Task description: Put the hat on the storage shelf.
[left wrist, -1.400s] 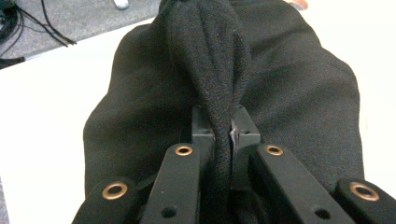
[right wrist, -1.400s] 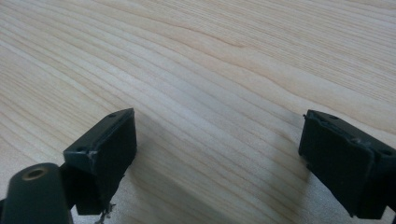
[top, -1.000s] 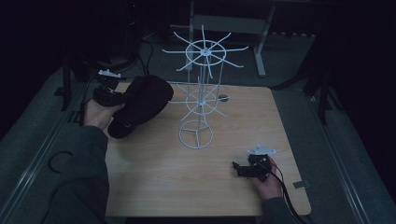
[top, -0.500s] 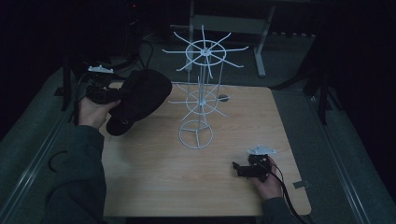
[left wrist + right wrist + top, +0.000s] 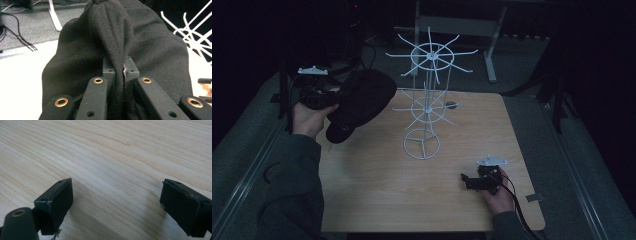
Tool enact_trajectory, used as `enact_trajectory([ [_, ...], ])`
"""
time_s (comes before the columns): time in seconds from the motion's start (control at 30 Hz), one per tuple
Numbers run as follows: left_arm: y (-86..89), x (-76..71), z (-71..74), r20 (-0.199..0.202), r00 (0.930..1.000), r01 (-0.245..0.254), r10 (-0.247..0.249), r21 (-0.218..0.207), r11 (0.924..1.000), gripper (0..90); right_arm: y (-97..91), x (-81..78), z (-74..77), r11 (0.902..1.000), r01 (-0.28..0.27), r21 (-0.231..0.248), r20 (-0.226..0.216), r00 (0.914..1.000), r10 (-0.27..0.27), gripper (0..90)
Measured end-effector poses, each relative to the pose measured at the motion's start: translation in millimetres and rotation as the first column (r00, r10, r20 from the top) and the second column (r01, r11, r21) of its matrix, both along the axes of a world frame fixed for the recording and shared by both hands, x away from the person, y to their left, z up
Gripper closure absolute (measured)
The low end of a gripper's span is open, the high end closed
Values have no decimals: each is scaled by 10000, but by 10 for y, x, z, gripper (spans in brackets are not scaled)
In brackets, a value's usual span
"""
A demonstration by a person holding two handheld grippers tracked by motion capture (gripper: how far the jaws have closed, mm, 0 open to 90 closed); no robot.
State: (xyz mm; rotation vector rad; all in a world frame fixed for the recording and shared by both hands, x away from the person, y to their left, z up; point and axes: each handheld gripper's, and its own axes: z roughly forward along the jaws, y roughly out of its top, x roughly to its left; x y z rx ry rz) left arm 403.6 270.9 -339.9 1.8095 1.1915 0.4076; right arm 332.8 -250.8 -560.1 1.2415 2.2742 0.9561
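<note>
1. A white wire display rack (image 5: 428, 100) with spoked rings stands upright near the middle of the light wooden table (image 5: 377, 195).
2. The left gripper (image 5: 314, 95), raised left of the rack, has its jaws clamped on a bunched fold of a soft black fleece hat (image 5: 359, 102).
3. The hat hangs beside the rack's spokes, above the table's left edge.
4. The right gripper (image 5: 474, 181) sits low on the table, right of and nearer than the rack's base, its jaws wide apart over bare wood.
</note>
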Motion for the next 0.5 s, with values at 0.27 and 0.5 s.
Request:
enact_trajectory([
  [0.27, 21, -56, 53, 238, 9997, -18, 21, -112, 9999, 848, 0, 0, 0, 10000, 1, 0, -1, 10000, -1, 110],
  [0.5, 44, -113, 146, 463, 9989, -17, 26, -208, 9998, 848, 1, -1, 1, 10000, 10, 11, -11, 10000, -10, 110],
])
